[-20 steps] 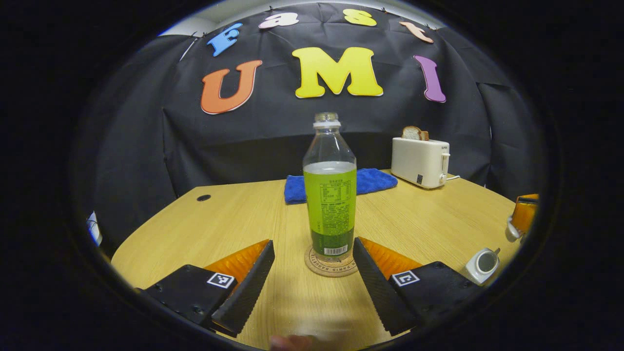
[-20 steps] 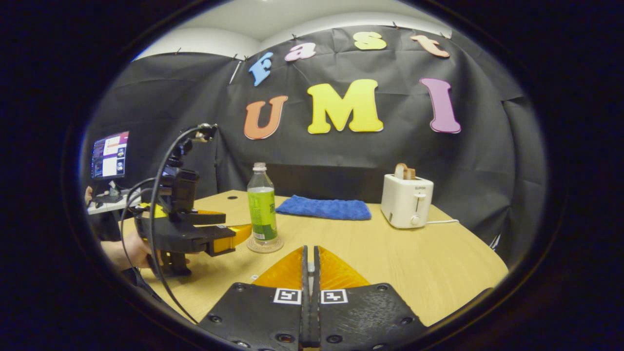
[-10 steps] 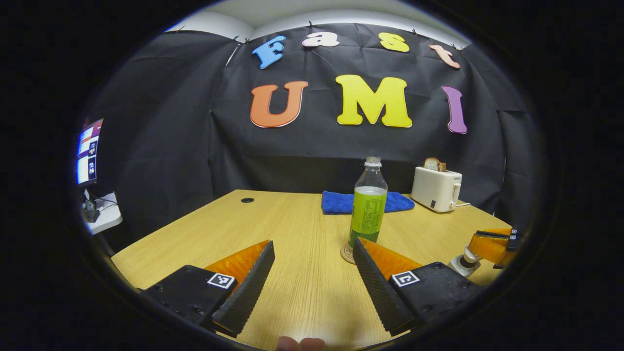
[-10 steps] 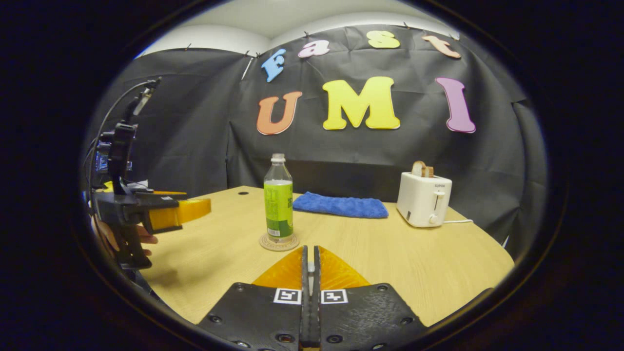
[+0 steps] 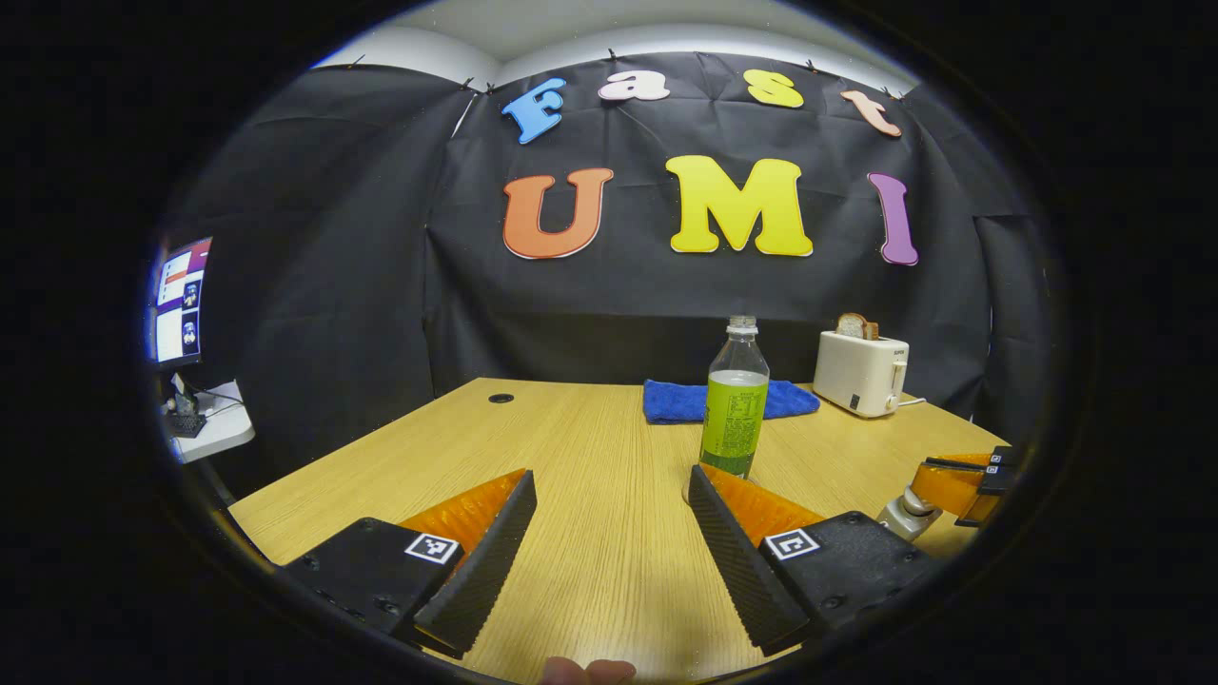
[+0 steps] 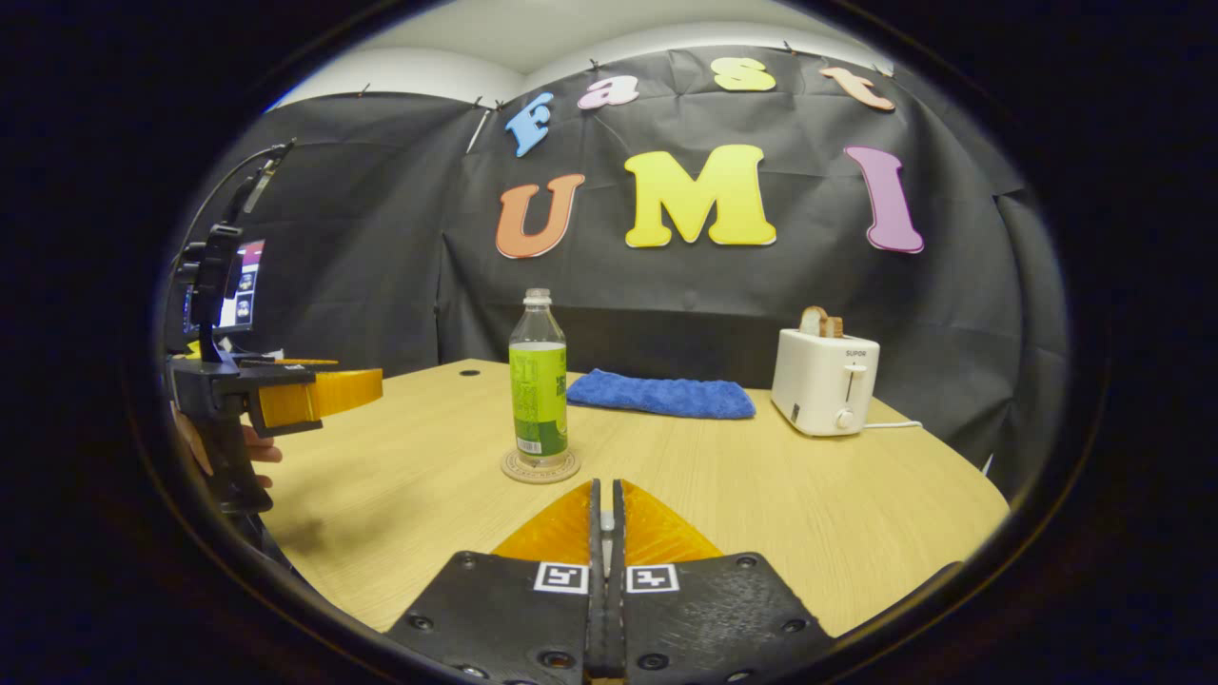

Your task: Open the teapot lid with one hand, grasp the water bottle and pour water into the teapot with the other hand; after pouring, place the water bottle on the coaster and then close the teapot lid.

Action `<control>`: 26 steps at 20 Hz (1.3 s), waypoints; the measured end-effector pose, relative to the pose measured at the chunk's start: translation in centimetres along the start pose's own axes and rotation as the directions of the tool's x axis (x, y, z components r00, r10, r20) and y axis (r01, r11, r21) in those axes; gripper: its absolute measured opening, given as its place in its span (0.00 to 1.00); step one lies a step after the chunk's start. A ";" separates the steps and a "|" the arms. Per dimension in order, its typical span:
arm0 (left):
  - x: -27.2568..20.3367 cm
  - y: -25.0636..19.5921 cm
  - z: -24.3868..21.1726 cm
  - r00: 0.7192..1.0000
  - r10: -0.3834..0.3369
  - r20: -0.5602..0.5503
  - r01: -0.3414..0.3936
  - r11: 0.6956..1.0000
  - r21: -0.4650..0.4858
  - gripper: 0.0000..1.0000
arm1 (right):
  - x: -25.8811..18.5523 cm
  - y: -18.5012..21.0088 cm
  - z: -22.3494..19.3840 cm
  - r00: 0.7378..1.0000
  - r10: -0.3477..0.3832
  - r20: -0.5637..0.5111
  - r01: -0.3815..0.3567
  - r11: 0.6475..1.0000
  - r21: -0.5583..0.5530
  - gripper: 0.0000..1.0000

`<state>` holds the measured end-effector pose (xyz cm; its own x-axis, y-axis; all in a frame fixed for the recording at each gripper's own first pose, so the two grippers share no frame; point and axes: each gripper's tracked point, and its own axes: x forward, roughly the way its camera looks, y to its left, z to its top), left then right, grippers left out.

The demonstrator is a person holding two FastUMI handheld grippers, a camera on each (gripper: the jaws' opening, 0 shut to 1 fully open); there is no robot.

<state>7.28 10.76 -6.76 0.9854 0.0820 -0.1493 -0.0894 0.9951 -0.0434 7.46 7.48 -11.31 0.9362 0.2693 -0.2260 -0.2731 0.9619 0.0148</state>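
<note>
1. While the left gripper hangs over the table with its fingers spread and nothing between them, the left gripper view has one water bottle upright just past its right finger. About half full, it is probably light but top-heavy; the smooth plastic may slip, so the labelled waist is the place to grip. At the right edge, a small pale thing under the other gripper may be the teapot.
2. Seen from the right gripper view, the right gripper is clamped shut; whether it pinches the lid is hidden. One bottle stands on one coaster. One blue cloth and one toaster sit behind.
</note>
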 end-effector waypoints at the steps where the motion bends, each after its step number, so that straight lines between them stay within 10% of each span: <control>1: -0.1 0.0 0.0 1.000 -0.001 -0.002 0.001 1.000 0.000 1.00 | -0.1 0.1 0.0 1.000 0.001 0.001 -0.001 1.000 0.003 0.00; 13: -0.9 -0.4 1.5 0.999 -0.001 0.033 0.002 1.000 -0.020 1.00 | -0.1 0.1 -1.0 1.000 -0.011 -0.011 0.011 1.000 0.021 0.03; 20: -3.8 -3.2 3.8 0.997 -0.039 0.072 0.040 0.999 -0.008 1.00 | -3.4 -1.5 5.7 0.989 -0.066 0.132 0.059 0.997 0.053 0.98; 26: -7.3 -7.2 6.3 0.988 -0.049 0.147 0.051 0.999 -0.007 1.00 | -8.1 -3.4 9.2 0.959 -0.150 0.242 0.150 0.989 0.017 0.98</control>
<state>1.62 3.39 0.92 0.9992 0.0403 -0.0002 -0.0402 0.9975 -0.0582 2.82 2.43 -0.60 0.9919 0.1257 0.0173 -0.1257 0.9921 -0.0025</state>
